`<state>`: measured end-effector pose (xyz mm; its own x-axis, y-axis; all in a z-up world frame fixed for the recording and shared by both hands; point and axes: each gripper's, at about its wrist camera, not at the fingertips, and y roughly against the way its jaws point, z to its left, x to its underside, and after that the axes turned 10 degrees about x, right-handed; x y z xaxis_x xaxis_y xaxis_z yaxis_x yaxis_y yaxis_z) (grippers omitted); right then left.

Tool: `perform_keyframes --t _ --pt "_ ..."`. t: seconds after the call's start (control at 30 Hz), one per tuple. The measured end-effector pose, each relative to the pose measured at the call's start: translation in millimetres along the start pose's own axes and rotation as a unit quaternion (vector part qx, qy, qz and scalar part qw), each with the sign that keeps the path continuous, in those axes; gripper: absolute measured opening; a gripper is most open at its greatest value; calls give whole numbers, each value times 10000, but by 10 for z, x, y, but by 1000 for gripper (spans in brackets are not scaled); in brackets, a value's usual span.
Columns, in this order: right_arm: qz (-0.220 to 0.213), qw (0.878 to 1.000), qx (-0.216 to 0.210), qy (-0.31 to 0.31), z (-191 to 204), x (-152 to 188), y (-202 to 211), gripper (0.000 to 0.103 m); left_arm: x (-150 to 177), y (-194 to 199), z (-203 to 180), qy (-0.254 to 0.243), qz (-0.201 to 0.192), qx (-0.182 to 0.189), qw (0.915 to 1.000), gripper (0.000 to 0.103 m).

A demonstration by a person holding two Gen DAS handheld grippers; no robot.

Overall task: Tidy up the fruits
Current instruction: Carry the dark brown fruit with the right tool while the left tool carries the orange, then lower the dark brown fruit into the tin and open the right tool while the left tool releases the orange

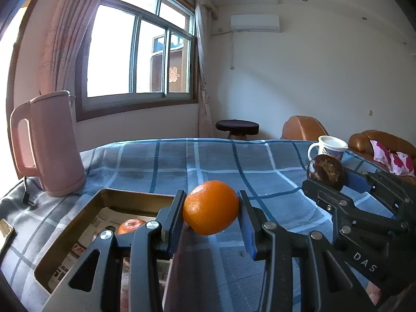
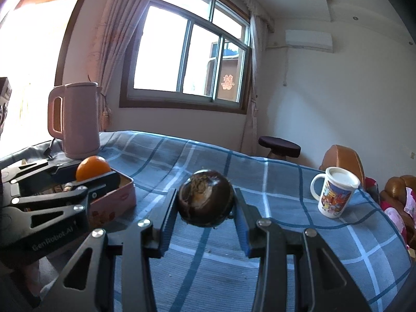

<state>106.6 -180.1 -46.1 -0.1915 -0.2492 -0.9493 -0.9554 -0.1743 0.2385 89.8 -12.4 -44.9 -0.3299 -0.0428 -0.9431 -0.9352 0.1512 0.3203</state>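
Looks like both fruits are getting carried to the tin (image 1: 78, 215) near the table's left edge: left gripper (image 1: 211, 214) is pinching the orange (image 1: 210, 207), right gripper (image 2: 206, 208) is clamping the dark fruit (image 2: 205, 198).

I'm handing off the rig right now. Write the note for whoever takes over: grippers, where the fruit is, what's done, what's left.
Left gripper: shut on the orange, held in the air just right of the tin box.
Right gripper: shut on the dark round fruit, held above the checked tablecloth, right of the left gripper.
Tin box: open, lined with newspaper, near the pink kettle; one orange-red fruit already lies inside.
Mug stands at the right, clear of both grippers.
Done: one fruit in the box, two picked up.
Left: probably to set both held fruits in the box.
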Motion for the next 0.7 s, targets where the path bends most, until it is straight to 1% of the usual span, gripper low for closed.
perform_keyframes --t 0.3,0.7 --pt "16 9999 -151 76 145 -31 -8 44 17 127 175 102 -25 -100 9999 41" --pt "28 9989 -442 162 366 -93 -2 44 19 323 349 94 -47 -283 9995 41"
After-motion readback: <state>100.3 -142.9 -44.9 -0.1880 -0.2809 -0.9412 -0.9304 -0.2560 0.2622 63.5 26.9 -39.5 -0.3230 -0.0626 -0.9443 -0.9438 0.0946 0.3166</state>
